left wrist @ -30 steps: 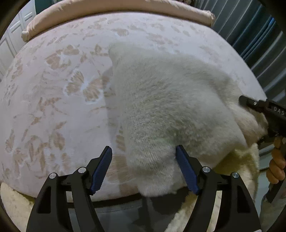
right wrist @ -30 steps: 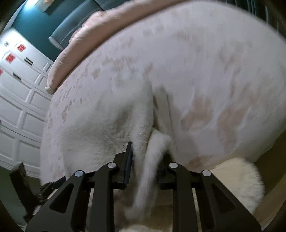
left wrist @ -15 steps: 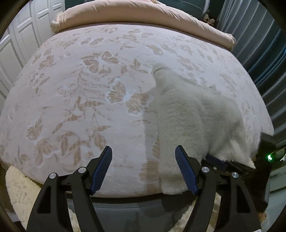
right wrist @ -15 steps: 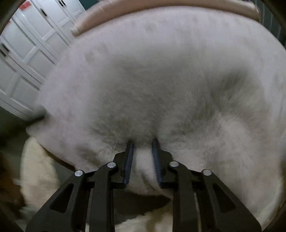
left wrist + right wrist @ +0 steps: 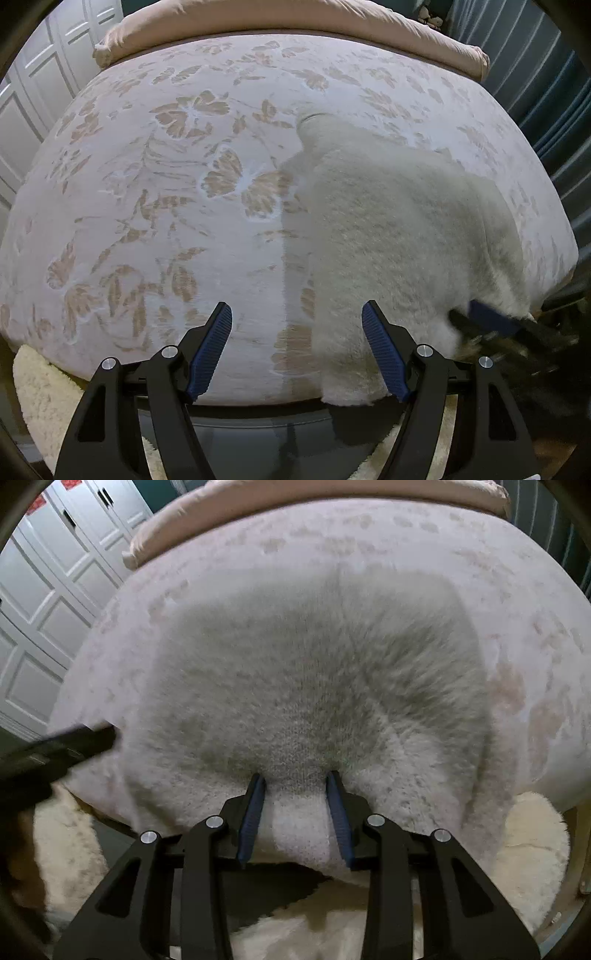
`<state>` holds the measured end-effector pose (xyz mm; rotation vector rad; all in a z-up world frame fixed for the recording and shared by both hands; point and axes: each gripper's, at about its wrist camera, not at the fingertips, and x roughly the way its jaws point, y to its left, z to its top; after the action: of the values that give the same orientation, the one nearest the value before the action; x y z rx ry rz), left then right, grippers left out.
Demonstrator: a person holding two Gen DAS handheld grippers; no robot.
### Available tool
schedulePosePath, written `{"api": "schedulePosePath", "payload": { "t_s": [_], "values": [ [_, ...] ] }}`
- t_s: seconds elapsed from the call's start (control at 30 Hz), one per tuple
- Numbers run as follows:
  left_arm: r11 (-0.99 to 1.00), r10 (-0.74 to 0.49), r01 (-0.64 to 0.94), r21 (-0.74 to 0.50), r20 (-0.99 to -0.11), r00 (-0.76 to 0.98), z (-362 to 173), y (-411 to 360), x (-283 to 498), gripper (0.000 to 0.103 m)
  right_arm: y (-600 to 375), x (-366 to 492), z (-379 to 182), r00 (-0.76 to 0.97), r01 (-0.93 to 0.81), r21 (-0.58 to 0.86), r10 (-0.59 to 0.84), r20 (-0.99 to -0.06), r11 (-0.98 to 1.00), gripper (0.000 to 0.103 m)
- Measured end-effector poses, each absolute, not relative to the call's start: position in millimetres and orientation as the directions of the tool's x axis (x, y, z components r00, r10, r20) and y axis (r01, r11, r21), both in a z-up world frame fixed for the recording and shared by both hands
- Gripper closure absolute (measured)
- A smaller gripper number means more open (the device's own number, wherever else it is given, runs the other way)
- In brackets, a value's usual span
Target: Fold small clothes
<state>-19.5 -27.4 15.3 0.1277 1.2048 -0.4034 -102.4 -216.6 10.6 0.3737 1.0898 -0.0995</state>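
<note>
A bed (image 5: 155, 206) with a pale floral cover fills both views. On it, right of centre in the left wrist view, lies a fluffy white knitted garment (image 5: 399, 236), its near hem draping over the bed's edge. It looks soft, light and floppy; best pinched at hem corners. The left tongs (image 5: 297, 349) gape wide, empty. The right tongs (image 5: 297, 812) have just been opening, the hem between their loosened pads.

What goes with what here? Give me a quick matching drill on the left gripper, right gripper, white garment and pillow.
Things:
1. left gripper
2. right gripper
3. fuzzy white garment
4. pink pillow

States or places:
A. along the bed's far edge
B. jaws wide, only bedcover between them
C. spread on the bed's near side
D. jaws just been opening, a fold of fabric between them

Pairs: 1-B, 2-D, 3-C, 4-A
</note>
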Motion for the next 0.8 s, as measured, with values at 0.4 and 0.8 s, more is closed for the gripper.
{"api": "schedulePosePath", "payload": {
  "t_s": [0.4, 0.8],
  "values": [
    [0.896, -0.264, 0.428, -0.118, -0.916, 0.301, 18.0, -76.3, -24.7, 0.030, -301.1, -88.1, -7.4, 0.484, 0.463, 0.295, 0.040, -0.874, 0.836, 0.058],
    [0.875, -0.215, 0.483, -0.040, -0.925, 0.313, 2.4, -110.3, -27.1, 0.024, -323.9, -99.5, -24.7, 0.489, 0.461, 0.320, 0.063, -0.870, 0.828, 0.077]
  ]
}}
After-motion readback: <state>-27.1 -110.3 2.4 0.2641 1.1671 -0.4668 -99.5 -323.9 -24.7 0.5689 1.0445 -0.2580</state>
